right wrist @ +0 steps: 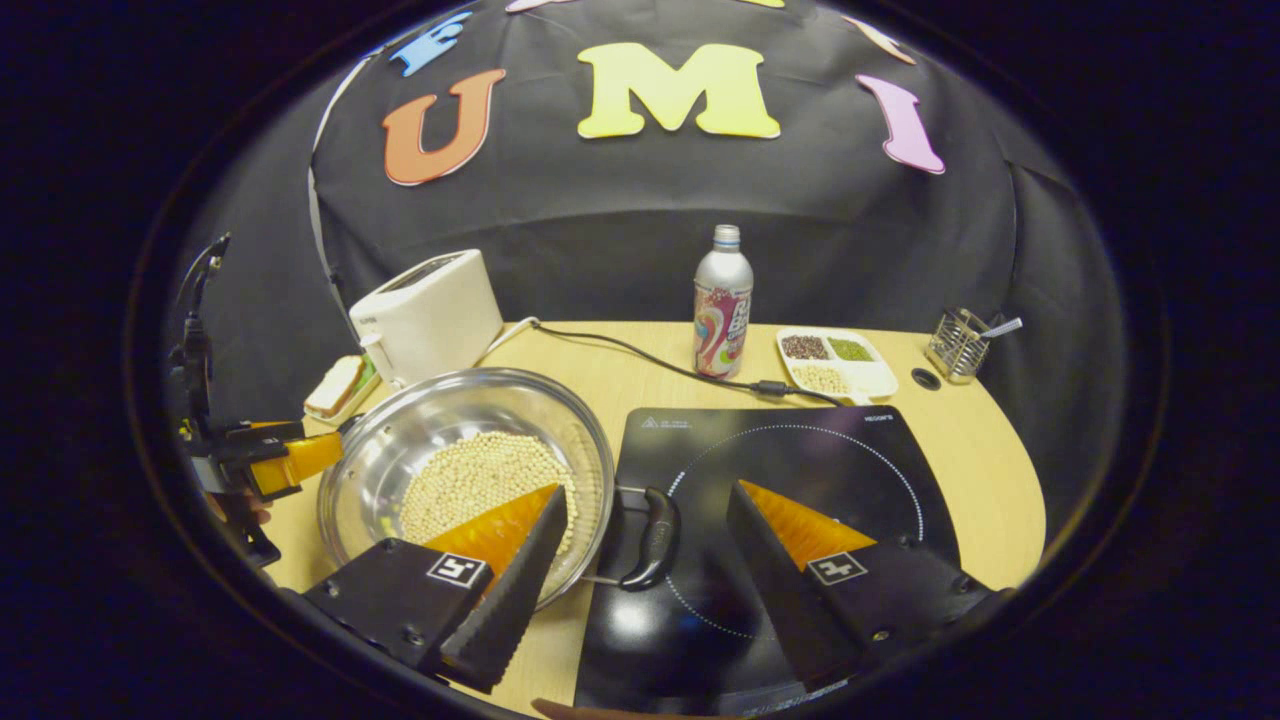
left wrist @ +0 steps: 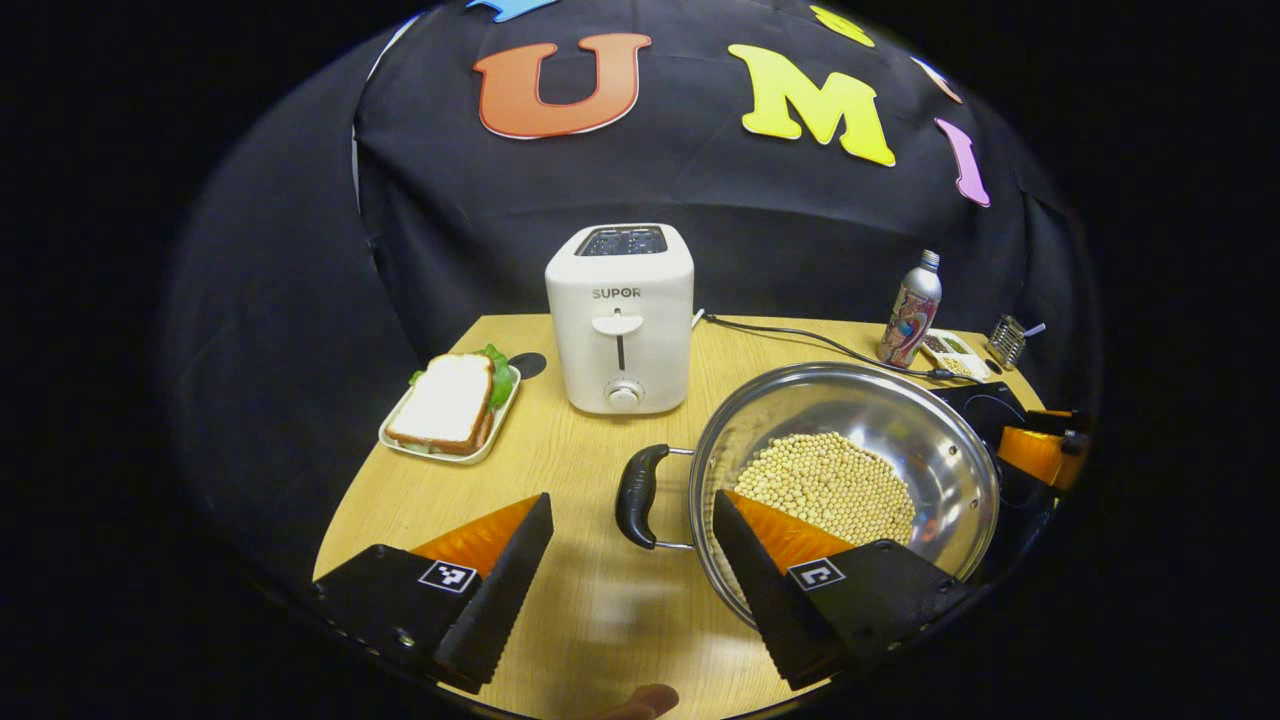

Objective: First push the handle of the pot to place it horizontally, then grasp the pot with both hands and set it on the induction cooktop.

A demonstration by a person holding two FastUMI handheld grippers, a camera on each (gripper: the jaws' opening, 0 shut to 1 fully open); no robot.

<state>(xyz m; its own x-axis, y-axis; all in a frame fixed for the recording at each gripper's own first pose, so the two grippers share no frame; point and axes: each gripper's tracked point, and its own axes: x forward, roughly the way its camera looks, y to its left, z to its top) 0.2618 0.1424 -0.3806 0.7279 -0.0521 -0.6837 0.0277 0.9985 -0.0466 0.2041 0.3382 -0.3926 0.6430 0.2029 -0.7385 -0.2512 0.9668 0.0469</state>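
In the left gripper view, the left gripper (left wrist: 632,560) hangs with its jaws spread wide, gripping nothing; the pot's left handle (left wrist: 640,495) sits in the gap just ahead of them. The pot (left wrist: 850,420), holding pale beans (left wrist: 830,485), rests on the wooden surface (left wrist: 560,450), with bare wood between it and the toaster (left wrist: 620,318). A plated sandwich (left wrist: 450,405) lies near the surface's left edge.

In the right gripper view, the right gripper (right wrist: 645,555) is likewise wide open and empty, the pot's other handle (right wrist: 655,537) between its fingers, overhanging the induction cooktop (right wrist: 800,450). A bottle (right wrist: 722,302), a divided tray (right wrist: 838,362) of grains and a wire holder (right wrist: 955,345) stand behind.
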